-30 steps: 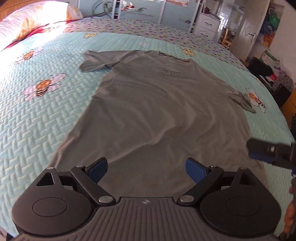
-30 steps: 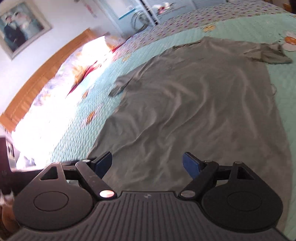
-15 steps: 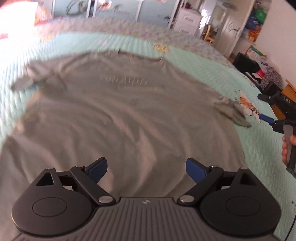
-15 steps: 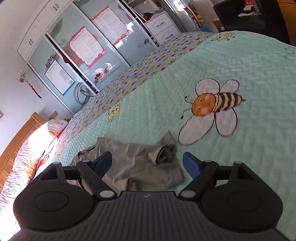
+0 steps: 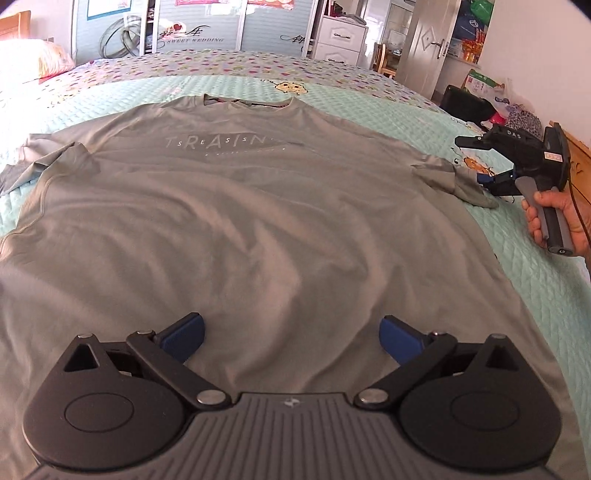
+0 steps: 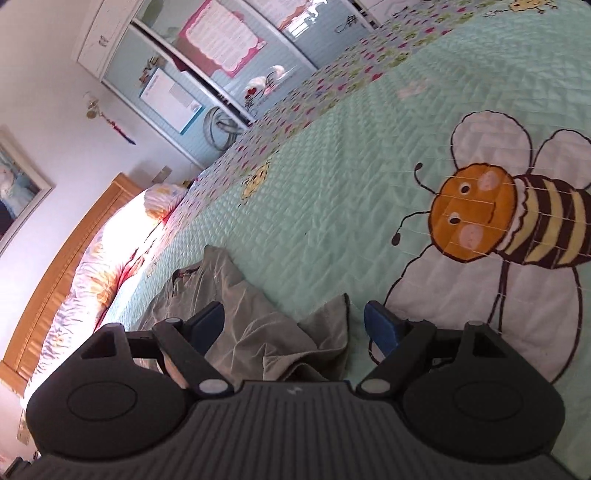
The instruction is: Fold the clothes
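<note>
A grey T-shirt (image 5: 251, 221) with pale lettering lies flat, front up, on the bed. My left gripper (image 5: 291, 334) is open above the shirt's lower middle, holding nothing. The shirt's right sleeve (image 5: 454, 181) is crumpled at the garment's right edge. In the left wrist view my right gripper (image 5: 484, 162), held by a hand (image 5: 550, 210), is at that sleeve. In the right wrist view my right gripper (image 6: 293, 321) is open, its blue pads on either side of the bunched sleeve (image 6: 258, 325), low over the bedspread.
The bed carries a mint quilted bedspread (image 5: 369, 103) with bee prints (image 6: 509, 221). Pillows (image 5: 26, 62) and a wooden headboard (image 6: 66, 258) lie to the left. Wardrobe doors (image 5: 207, 26), white drawers (image 5: 340, 40) and bags (image 5: 484, 92) stand beyond the bed.
My right gripper has swung from over the shirt's body to its right sleeve and closed in on it. The left gripper has moved up over the shirt and steadied.
</note>
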`<action>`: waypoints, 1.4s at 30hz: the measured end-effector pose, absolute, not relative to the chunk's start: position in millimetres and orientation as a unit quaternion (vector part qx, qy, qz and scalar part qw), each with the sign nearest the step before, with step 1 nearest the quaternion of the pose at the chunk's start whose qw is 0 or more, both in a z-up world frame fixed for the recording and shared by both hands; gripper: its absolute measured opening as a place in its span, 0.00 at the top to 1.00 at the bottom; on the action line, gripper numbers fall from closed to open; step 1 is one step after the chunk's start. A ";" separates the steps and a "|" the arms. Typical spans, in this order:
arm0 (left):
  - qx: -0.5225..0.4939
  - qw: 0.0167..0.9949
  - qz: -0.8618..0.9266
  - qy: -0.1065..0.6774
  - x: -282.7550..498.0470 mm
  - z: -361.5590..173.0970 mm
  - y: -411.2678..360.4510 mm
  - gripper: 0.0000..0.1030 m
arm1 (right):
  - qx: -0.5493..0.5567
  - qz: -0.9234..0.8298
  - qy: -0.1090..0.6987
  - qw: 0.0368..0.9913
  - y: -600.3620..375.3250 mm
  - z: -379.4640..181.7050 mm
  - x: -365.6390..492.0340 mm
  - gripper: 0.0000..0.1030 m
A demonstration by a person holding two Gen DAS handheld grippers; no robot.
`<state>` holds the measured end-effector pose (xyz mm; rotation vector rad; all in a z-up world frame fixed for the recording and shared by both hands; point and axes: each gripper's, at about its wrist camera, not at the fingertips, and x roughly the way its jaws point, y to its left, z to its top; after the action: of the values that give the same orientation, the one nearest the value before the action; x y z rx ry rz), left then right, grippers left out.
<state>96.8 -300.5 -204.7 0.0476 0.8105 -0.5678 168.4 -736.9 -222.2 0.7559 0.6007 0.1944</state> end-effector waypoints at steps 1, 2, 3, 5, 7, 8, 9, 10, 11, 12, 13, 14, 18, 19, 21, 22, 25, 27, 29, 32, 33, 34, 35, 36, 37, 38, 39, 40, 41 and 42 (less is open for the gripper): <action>0.022 0.880 -0.272 0.388 97.2 -204.9 -300.3 0.00 | 0.368 0.096 0.292 0.878 -740.4 -222.5 169.2 0.26; 0.021 0.881 -0.272 0.387 97.6 -205.1 -300.2 0.00 | 0.372 0.094 0.296 0.874 -744.0 -222.8 169.6 0.36; 0.021 0.882 -0.272 0.385 98.0 -205.3 -300.1 0.00 | 0.376 0.093 0.300 0.872 -747.5 -223.5 169.9 0.39; 0.025 0.883 -0.272 0.382 97.0 -206.2 -301.0 0.00 | 0.382 0.095 0.307 0.867 -751.7 -225.0 168.5 0.53; 0.035 0.886 -0.270 0.376 94.7 -207.5 -303.3 0.00 | 0.366 0.084 0.319 0.870 -748.2 -224.6 167.7 0.78; 0.036 0.887 -0.270 0.373 93.8 -208.1 -303.4 0.00 | 0.355 0.077 0.324 0.874 -745.4 -224.0 167.7 0.91; 0.037 0.888 -0.270 0.370 93.0 -208.7 -303.4 0.00 | 0.344 0.070 0.329 0.877 -742.5 -223.4 167.6 0.96; 0.038 0.889 -0.270 0.367 92.2 -209.3 -303.4 0.00 | 0.332 0.063 0.334 0.880 -739.6 -222.9 167.5 0.99; 0.039 0.890 -0.271 0.365 91.4 -209.9 -303.4 0.00 | 0.318 0.055 0.337 0.885 -735.1 -220.8 167.0 0.99; 0.040 0.891 -0.271 0.362 90.6 -210.5 -303.4 0.00 | 0.296 0.046 0.334 0.894 -727.4 -215.5 166.4 1.00; 0.041 0.892 -0.271 0.359 89.8 -211.1 -303.4 0.00 | 0.266 0.033 0.329 0.905 -720.4 -207.3 166.6 1.00; 0.041 0.893 -0.271 0.356 89.0 -211.7 -303.4 0.00 | 0.230 0.015 0.322 0.918 -715.6 -197.7 167.2 1.00; 0.042 0.896 -0.272 0.349 87.1 -213.3 -304.2 0.00 | 0.086 -0.058 0.286 0.953 -696.5 -159.1 169.3 1.00; 0.042 0.896 -0.272 0.348 86.8 -213.6 -304.3 0.00 | 0.065 -0.070 0.281 0.955 -695.7 -152.8 172.1 1.00; 0.042 0.897 -0.272 0.345 86.3 -214.3 -304.4 0.00 | 0.044 -0.086 0.291 0.952 -699.7 -151.6 184.0 1.00; 0.042 0.898 -0.272 0.344 86.3 -214.6 -304.1 0.00 | 0.035 -0.091 0.296 0.950 -700.6 -152.3 188.8 1.00; 0.039 0.898 -0.274 0.341 86.4 -215.1 -302.9 0.00 | 0.026 -0.097 0.321 0.942 -703.7 -162.2 203.4 1.00; 0.036 0.898 -0.275 0.340 86.5 -215.3 -301.8 0.00 | 0.028 -0.101 0.349 0.931 -705.2 -176.7 213.2 1.00; 0.035 0.898 -0.277 0.339 86.6 -215.4 -300.6 0.00 | 0.050 -0.110 0.371 0.921 -710.9 -193.6 215.0 1.00; 0.033 0.899 -0.278 0.338 86.8 -215.6 -299.7 0.00 | 0.150 -0.114 0.338 0.922 -731.3 -198.8 200.5 0.97; 0.032 0.899 -0.278 0.338 86.9 -215.6 -299.5 0.00 | 0.188 -0.115 0.319 0.922 -739.1 -198.7 191.0 0.92; 0.031 0.899 -0.279 0.337 86.9 -215.7 -299.2 0.00 | 0.218 -0.126 0.302 0.920 -745.7 -197.7 180.5 0.83; 0.030 0.899 -0.279 0.337 86.9 -215.8 -298.6 0.00 | 0.256 -0.135 0.282 0.915 -750.9 -196.7 166.2 0.79; 0.029 0.899 -0.279 0.337 87.0 -215.7 -298.4 0.00 | 0.303 -0.131 0.260 0.908 -755.4 -196.9 149.0 0.78; 0.029 0.899 -0.279 0.337 86.9 -215.7 -298.4 0.00 | 0.349 -0.127 0.237 0.898 -759.8 -197.0 131.8 0.77; 0.029 0.899 -0.279 0.336 86.8 -215.7 -298.3 0.00 | 0.387 -0.120 0.222 0.887 -761.2 -198.1 115.7 0.77; 0.029 0.899 -0.279 0.336 86.6 -215.7 -298.5 0.00 | 0.416 -0.110 0.217 0.876 -757.9 -200.4 101.2 0.77; 0.030 0.899 -0.279 0.336 86.5 -215.6 -298.8 0.00 | 0.438 -0.103 0.217 0.866 -753.1 -202.7 88.1 0.77; 0.030 0.899 -0.279 0.336 86.2 -215.7 -298.7 0.00 | 0.452 -0.100 0.223 0.858 -746.0 -204.8 77.1 0.76; 0.031 0.899 -0.279 0.336 85.8 -215.8 -298.6 0.00 | 0.465 -0.098 0.231 0.849 -738.8 -206.6 67.5 0.76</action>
<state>85.8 -298.6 -215.8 0.0632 0.6947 -0.5775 67.5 -738.8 -206.6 0.9790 0.4863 -0.2064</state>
